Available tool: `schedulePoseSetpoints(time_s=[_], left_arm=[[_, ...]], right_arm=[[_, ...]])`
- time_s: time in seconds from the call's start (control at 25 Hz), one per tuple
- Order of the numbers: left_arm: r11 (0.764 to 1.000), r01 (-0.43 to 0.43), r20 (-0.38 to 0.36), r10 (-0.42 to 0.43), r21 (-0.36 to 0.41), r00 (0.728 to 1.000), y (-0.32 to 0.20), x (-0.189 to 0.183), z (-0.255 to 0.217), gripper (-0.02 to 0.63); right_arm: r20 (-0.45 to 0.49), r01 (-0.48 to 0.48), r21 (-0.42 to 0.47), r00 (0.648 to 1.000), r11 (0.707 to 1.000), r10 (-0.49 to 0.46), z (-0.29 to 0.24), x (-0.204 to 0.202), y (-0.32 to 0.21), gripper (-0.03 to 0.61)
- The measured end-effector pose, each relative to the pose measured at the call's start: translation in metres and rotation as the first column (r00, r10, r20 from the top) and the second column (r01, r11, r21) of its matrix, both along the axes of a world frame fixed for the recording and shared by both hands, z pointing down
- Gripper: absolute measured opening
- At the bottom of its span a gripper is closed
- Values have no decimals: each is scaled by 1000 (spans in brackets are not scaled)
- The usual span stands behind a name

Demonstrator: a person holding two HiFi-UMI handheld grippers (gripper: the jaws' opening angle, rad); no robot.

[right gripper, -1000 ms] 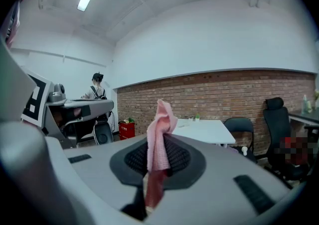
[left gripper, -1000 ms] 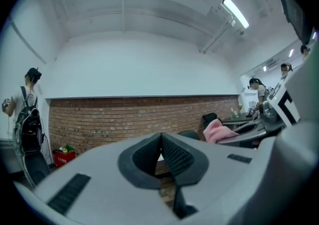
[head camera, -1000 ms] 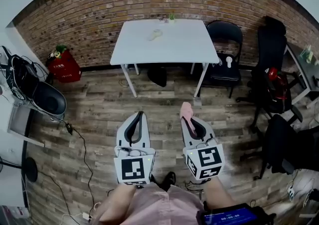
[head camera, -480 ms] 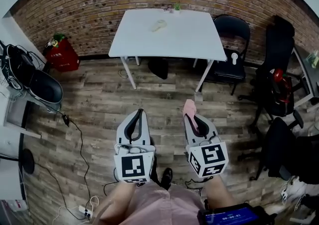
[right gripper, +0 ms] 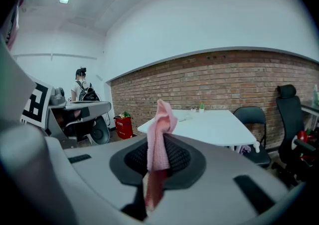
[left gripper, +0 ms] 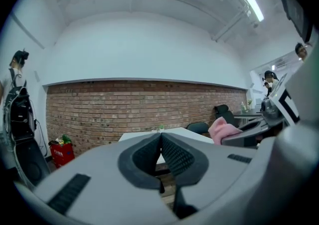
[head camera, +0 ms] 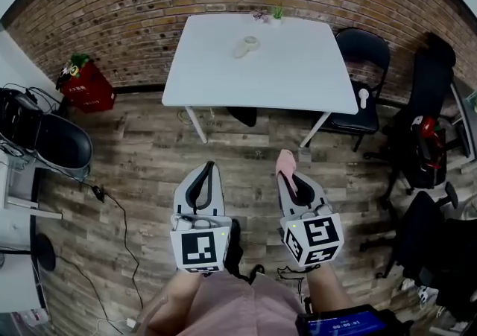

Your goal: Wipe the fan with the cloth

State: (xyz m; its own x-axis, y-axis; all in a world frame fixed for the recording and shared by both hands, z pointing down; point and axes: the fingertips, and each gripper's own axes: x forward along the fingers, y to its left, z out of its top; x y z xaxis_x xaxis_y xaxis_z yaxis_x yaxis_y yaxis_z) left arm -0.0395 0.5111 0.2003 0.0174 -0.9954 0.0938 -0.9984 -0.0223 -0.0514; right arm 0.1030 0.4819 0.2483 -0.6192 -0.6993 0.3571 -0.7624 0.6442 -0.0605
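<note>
Both grippers have moved closer to the white rectangular table (head camera: pixel 298 81), where the small pale fan (head camera: pixel 246 46) lies near its far edge. The left gripper (head camera: pixel 209 170) is closed and empty. The right gripper (head camera: pixel 287 174) is clamped on the pink fabric cloth (head camera: pixel 282 159).

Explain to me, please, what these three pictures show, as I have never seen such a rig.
There is no robot: a person holds a two-jaw gripper in each hand. The head view looks down from the person's head; the other two views come from cameras riding on each gripper, looking along its jaws. The left gripper is shut and empty. The right gripper is shut on a pink cloth. Ahead stands a white table with a small white thing and a plant.
</note>
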Motion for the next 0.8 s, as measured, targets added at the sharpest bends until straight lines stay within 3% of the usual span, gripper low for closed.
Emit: schedulePoseSetpoints(time_s=[0.36,0.8], left_arm=[[998,-41,2,41,56,999,-85,-46,-21,11],[995,-96,6,96,-7,995,-125,-55,3,11]], right_arm=[[7,-51,38,999,998,50,-16,-40,-77,35],[14,-107,31,994,994,107,-10,-45,-114,35]])
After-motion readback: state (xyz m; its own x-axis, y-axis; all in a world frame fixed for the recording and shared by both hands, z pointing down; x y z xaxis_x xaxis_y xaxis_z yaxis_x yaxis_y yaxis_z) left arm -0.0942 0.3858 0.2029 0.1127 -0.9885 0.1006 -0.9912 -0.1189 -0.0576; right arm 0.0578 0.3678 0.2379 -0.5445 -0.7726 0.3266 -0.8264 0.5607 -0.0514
